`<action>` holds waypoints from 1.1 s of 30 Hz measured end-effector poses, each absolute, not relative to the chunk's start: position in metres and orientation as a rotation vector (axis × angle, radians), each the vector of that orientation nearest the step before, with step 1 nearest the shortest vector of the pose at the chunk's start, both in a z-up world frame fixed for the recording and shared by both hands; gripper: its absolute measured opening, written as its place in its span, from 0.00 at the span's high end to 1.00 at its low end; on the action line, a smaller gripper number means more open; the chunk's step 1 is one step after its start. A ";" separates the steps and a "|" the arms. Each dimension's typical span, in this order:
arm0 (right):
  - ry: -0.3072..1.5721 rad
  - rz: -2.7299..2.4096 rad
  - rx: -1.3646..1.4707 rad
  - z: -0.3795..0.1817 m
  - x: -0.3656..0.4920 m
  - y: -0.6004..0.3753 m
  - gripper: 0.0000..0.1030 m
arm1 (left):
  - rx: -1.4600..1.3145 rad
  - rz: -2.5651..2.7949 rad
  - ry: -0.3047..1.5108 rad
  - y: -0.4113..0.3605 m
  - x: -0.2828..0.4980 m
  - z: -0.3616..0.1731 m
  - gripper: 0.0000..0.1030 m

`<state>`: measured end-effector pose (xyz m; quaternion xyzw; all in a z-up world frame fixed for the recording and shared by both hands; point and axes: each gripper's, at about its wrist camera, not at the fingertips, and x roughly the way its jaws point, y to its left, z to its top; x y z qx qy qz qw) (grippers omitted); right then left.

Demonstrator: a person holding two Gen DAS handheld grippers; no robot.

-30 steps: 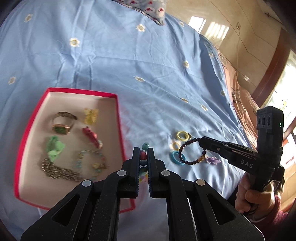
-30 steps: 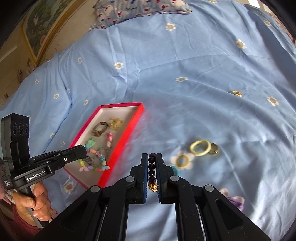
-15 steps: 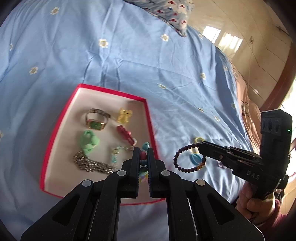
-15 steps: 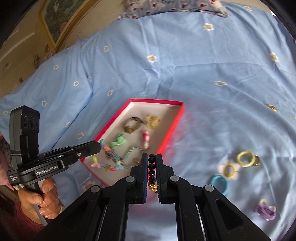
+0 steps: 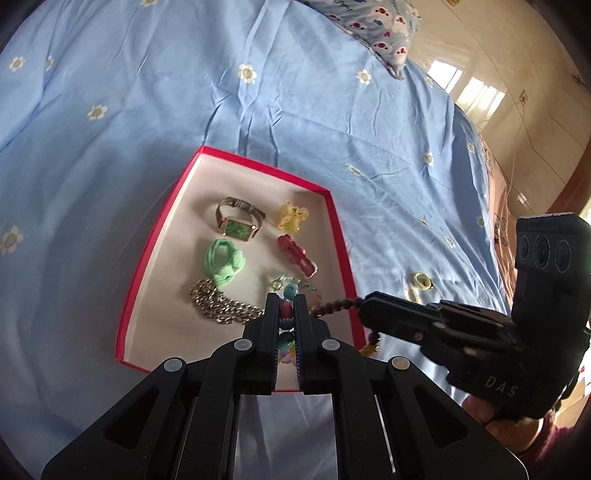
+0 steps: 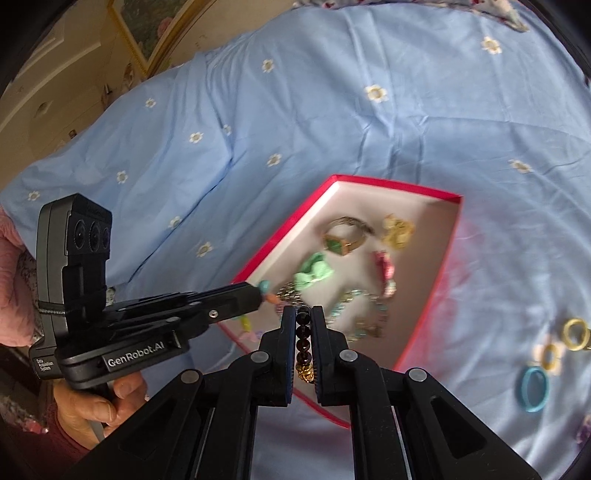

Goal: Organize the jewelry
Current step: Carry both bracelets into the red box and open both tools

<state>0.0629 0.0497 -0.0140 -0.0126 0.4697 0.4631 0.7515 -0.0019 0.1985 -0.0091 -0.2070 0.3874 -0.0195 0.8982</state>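
Observation:
A red-rimmed box lies on the blue bedsheet. It holds a green-faced watch, a green fabric tie, a silver chain, a yellow charm, a red clip and a pastel bracelet. My left gripper is shut on a colourful bead bracelet above the box's near end; it also shows in the right wrist view. My right gripper is shut on a dark bead bracelet, beside the left one over the box's right rim.
Loose on the sheet right of the box lie yellow rings, a smaller yellow ring, a blue ring and a purple piece. A patterned pillow lies at the far end of the bed.
Both grippers have carried their bracelets left, from over the loose rings to over the box. The right gripper now sits close beside the left one at the box's rim.

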 end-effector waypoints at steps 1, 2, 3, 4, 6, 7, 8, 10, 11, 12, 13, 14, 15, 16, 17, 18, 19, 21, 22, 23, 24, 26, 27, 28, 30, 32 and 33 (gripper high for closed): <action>1.029 1.015 -0.032 -0.017 0.063 0.053 0.93 | -0.435 -0.034 0.810 0.202 -0.002 -0.013 0.94; 1.033 1.015 -0.038 -0.020 0.062 0.055 0.93 | -0.440 -0.029 0.817 0.204 -0.002 -0.016 0.94; 1.039 1.014 -0.044 -0.024 0.063 0.057 0.93 | -0.447 -0.026 0.825 0.207 -0.002 -0.019 0.94; 1.045 1.010 -0.048 -0.027 0.063 0.058 0.93 | -0.454 -0.023 0.833 0.209 -0.002 -0.023 0.94; 1.065 0.992 -0.056 -0.037 0.067 0.058 0.93 | -0.463 -0.005 0.850 0.216 -0.002 -0.030 0.94; 1.071 0.984 -0.057 -0.041 0.068 0.057 0.93 | -0.463 0.006 0.857 0.219 -0.001 -0.034 0.94; 1.080 0.970 -0.059 -0.046 0.070 0.056 0.93 | -0.464 0.013 0.862 0.222 -0.001 -0.036 0.94; 1.098 0.945 -0.062 -0.056 0.076 0.054 0.93 | -0.460 0.032 0.874 0.227 0.000 -0.042 0.94; 1.106 0.927 -0.068 -0.061 0.079 0.052 0.93 | -0.449 0.049 0.881 0.228 0.001 -0.045 0.94; 1.110 0.915 -0.075 -0.065 0.080 0.052 0.93 | -0.438 0.065 0.888 0.230 0.003 -0.048 0.94; 1.113 0.908 -0.080 -0.067 0.082 0.051 0.93 | -0.429 0.076 0.895 0.231 0.003 -0.050 0.94; 1.116 0.902 -0.085 -0.069 0.083 0.051 0.93 | -0.416 0.095 0.903 0.232 0.004 -0.053 0.94; 1.120 0.895 -0.091 -0.072 0.084 0.051 0.93 | -0.401 0.111 0.912 0.232 0.006 -0.056 0.94; 1.121 0.892 -0.096 -0.073 0.084 0.051 0.93 | -0.389 0.123 0.919 0.233 0.007 -0.059 0.94; 1.122 0.888 -0.107 -0.076 0.084 0.052 0.93 | -0.384 0.130 0.924 0.234 0.009 -0.061 0.94; 1.123 0.885 -0.116 -0.077 0.084 0.053 0.93 | -0.382 0.136 0.928 0.235 0.010 -0.063 0.94; 1.124 0.883 -0.122 -0.078 0.084 0.054 0.93 | -0.379 0.141 0.932 0.235 0.011 -0.064 0.94; 1.124 0.878 -0.138 -0.081 0.084 0.057 0.93 | -0.366 0.153 0.941 0.236 0.012 -0.068 0.94; 1.123 0.875 -0.148 -0.082 0.084 0.058 0.93 | -0.360 0.159 0.945 0.236 0.012 -0.069 0.94; 1.124 0.872 -0.153 -0.083 0.084 0.058 0.93 | -0.357 0.161 0.948 0.235 0.013 -0.069 0.94; 1.127 0.871 -0.155 -0.085 0.085 0.059 0.93 | -0.354 0.162 0.950 0.235 0.013 -0.070 0.94; 1.132 0.869 -0.156 -0.086 0.085 0.059 0.93 | -0.347 0.166 0.951 0.234 0.013 -0.069 0.94; 1.132 0.869 -0.156 -0.086 0.086 0.058 0.93 | -0.344 0.169 0.951 0.234 0.013 -0.069 0.94; 1.133 0.870 -0.155 -0.086 0.087 0.059 0.92 | -0.340 0.171 0.952 0.233 0.013 -0.069 0.94; 1.137 0.875 -0.147 -0.085 0.087 0.059 0.88 | -0.335 0.180 0.955 0.232 0.014 -0.068 0.94; 1.138 0.876 -0.139 -0.085 0.088 0.058 0.88 | -0.335 0.184 0.958 0.232 0.014 -0.068 0.94; 1.139 0.876 -0.137 -0.085 0.088 0.058 0.88 | -0.337 0.185 0.959 0.232 0.014 -0.068 0.93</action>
